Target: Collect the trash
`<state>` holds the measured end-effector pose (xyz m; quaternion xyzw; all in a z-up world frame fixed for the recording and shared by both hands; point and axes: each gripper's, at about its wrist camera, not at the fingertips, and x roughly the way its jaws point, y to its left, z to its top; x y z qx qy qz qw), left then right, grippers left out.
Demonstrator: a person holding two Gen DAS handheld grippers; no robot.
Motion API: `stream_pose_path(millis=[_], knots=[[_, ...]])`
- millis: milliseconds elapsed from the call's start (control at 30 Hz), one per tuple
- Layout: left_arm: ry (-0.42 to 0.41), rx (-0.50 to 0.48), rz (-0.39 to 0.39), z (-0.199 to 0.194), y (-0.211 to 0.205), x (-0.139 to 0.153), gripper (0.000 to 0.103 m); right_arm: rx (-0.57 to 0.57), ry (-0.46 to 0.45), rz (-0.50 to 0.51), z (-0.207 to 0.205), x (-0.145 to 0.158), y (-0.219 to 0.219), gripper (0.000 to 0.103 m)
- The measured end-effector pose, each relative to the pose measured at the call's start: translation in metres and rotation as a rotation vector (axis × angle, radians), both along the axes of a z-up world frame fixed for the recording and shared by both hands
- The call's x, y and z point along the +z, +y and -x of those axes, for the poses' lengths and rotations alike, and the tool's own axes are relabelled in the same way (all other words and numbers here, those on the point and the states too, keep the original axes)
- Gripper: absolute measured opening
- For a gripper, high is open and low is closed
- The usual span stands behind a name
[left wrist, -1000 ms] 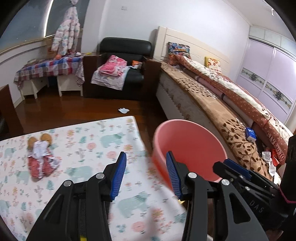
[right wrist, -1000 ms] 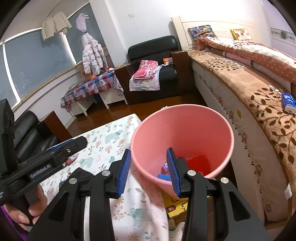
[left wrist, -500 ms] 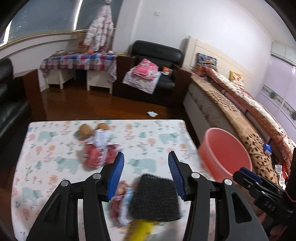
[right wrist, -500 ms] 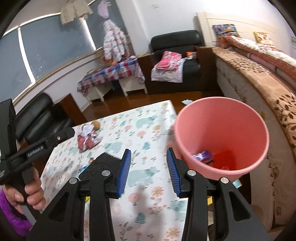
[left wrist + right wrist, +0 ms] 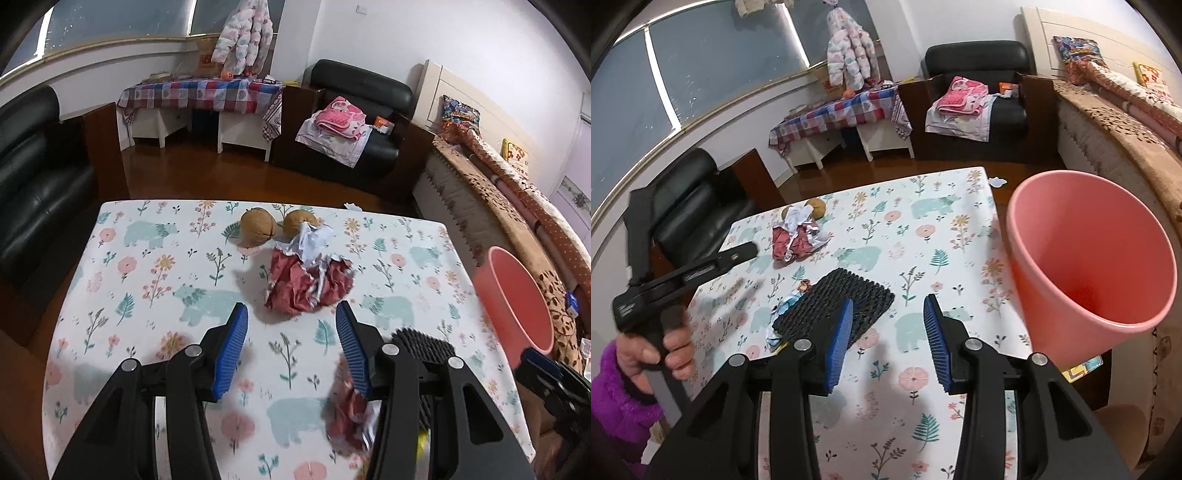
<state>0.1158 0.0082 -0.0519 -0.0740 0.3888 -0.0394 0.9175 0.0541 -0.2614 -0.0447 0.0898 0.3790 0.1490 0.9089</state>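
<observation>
Going left to right. The left gripper (image 5: 290, 334) is sitting wide open over the patterned tablecloth (image 5: 155, 266) with nothing between the blue pads; it is aiming at the crumpled red-and-silver foil wrapper (image 5: 308, 278), which is lying just ahead of the fingertips, apart from them. Two brown round things (image 5: 257, 226), walnuts or similar, are touching the wrapper's far edge; I cannot tell whether they count as trash.

Nearer the person, a second red crumpled wrapper (image 5: 347, 410) is lying partly hidden behind the left gripper's right finger, beside a black ribbed pad (image 5: 424, 345). In the right wrist view that same black pad (image 5: 834, 308) is covering small colourful scraps (image 5: 788, 301) poking out at its left edge.

The right gripper (image 5: 888, 332) is about half open and empty, hovering above the cloth, with the pad just behind its left finger.

Far right: the pink bin (image 5: 1089, 258) is standing off the table's right edge, tilted toward the camera. Its bottom is mostly out of view, so I cannot tell what it is holding.

Judgement: collection is well short of done. At least two wrappers plus the scraps are waiting on the table, and there is a white scrap (image 5: 997, 181) on the floor past the far corner. Likely next pick: the foil wrapper, left hand.
</observation>
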Motion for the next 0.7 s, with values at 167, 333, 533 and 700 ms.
stream_pose_path(millis=[167,333,533,700], knots=[[0.014,0.013,-0.004,-0.027,0.001,-0.011,0.049,0.026,0.005,-0.007,-0.003,-0.003,0.005,0.041],[0.030,0.000,-0.008,-0.050,0.001,-0.022,0.049,0.075,0.071,-0.058,-0.008,-0.010,0.009,0.041],[0.052,-0.030,0.020,-0.057,-0.003,-0.033,0.016,0.100,0.092,-0.047,-0.008,-0.015,0.020,0.041],[0.031,-0.029,0.049,-0.043,0.002,-0.027,0.012,0.108,0.130,-0.077,-0.013,-0.020,0.024,0.041]])
